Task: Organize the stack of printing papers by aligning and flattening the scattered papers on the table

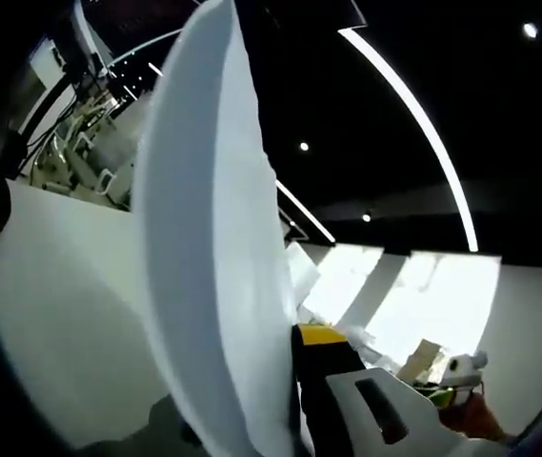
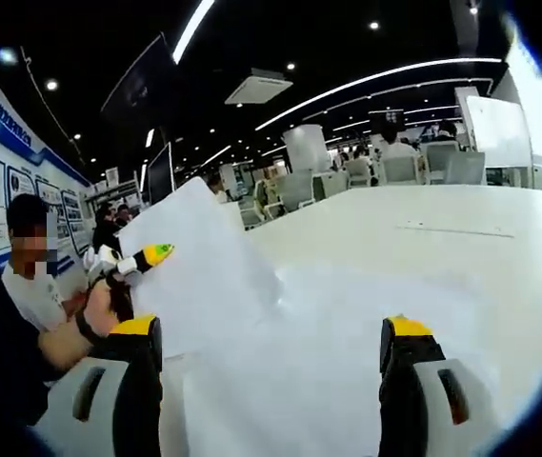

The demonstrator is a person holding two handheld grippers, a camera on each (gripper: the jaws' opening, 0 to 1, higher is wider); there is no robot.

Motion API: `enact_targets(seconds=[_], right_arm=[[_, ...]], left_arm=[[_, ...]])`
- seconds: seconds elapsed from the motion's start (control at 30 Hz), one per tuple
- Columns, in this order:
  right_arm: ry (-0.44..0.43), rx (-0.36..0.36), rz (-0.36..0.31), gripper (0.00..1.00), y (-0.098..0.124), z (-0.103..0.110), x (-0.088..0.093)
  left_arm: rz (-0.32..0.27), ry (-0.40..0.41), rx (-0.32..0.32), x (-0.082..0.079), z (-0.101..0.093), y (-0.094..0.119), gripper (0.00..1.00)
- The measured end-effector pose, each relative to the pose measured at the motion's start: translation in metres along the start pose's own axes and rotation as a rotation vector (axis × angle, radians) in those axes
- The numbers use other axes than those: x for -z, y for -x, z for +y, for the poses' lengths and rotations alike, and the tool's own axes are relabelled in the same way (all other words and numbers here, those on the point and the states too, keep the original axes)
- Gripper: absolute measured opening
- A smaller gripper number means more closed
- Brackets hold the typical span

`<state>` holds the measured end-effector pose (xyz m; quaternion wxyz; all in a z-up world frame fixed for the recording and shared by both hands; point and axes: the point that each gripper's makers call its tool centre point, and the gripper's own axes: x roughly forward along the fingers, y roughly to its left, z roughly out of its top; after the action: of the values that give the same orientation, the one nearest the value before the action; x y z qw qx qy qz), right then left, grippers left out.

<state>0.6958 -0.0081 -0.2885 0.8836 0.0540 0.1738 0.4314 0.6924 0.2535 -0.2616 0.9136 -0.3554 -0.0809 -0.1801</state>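
A large white sheet [image 1: 204, 238] stands curved and almost edge-on in the left gripper view, and my left gripper [image 1: 294, 338] is shut on its lower edge. One yellow-tipped jaw shows to the right of the sheet; the other is hidden behind it. In the right gripper view the same sheet [image 2: 194, 267] is lifted off the table at the left, pinched by the left gripper [image 2: 147, 257], which a person's hand holds. My right gripper [image 2: 271, 328] stands open, its jaws wide apart over flat white papers [image 2: 280, 381] on the white table [image 2: 423, 228].
A person [image 2: 32, 286] stands close at the left of the table. Chairs, desks and a white column [image 2: 307, 148] stand beyond the table's far edge. Small boxes and clutter [image 1: 428, 360] lie low at the right in the left gripper view.
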Motion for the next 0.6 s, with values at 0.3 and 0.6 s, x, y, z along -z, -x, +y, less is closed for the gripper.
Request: enact_targets(seconds=[0.3,0.6], right_arm=[[0.008,0.023,0.002,0.9,0.006,-0.007,0.001],[-0.01,0.068,-0.003,0.9,0.017,-0.023,0.004]], left_arm=[[0.001,0.002,-0.003,0.001,-0.001,0.0,0.06],[-0.002,0.002,-0.002,0.001,-0.001,0.0,0.06]])
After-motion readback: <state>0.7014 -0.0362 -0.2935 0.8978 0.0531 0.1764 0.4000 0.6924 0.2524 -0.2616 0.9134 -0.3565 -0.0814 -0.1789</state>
